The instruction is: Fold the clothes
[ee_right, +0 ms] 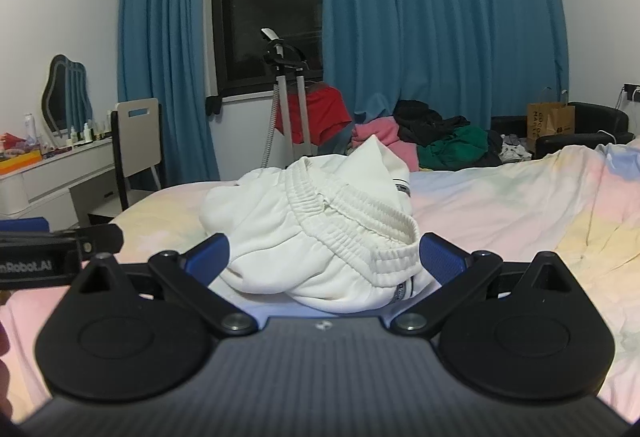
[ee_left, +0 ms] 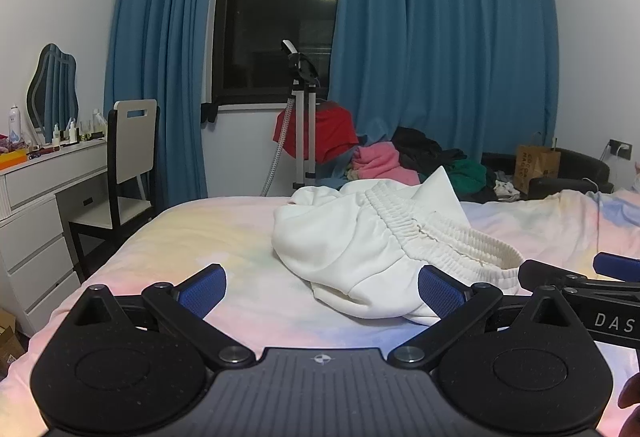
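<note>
A crumpled white garment with a ribbed elastic waistband [ee_left: 372, 237] [ee_right: 316, 233] lies bunched on the pastel bed sheet [ee_left: 208, 237] [ee_right: 520, 217]. My left gripper [ee_left: 322, 287] is open, low over the sheet, with the heap just ahead and toward its right finger. My right gripper [ee_right: 324, 257] is open too, its blue pads [ee_right: 438, 255] either side of the heap's near edge without holding it. Each gripper shows at the edge of the other's view: the right gripper [ee_left: 580, 283] and the left gripper [ee_right: 60, 241].
A pile of pink, black and green clothes [ee_left: 404, 161] [ee_right: 440, 137] lies beyond the bed's far edge. A garment steamer stand [ee_left: 300, 125] with a red garment stands by the window. A white dresser [ee_left: 36, 205] and chair [ee_left: 128, 165] are at left, a paper bag [ee_right: 550, 121] at right.
</note>
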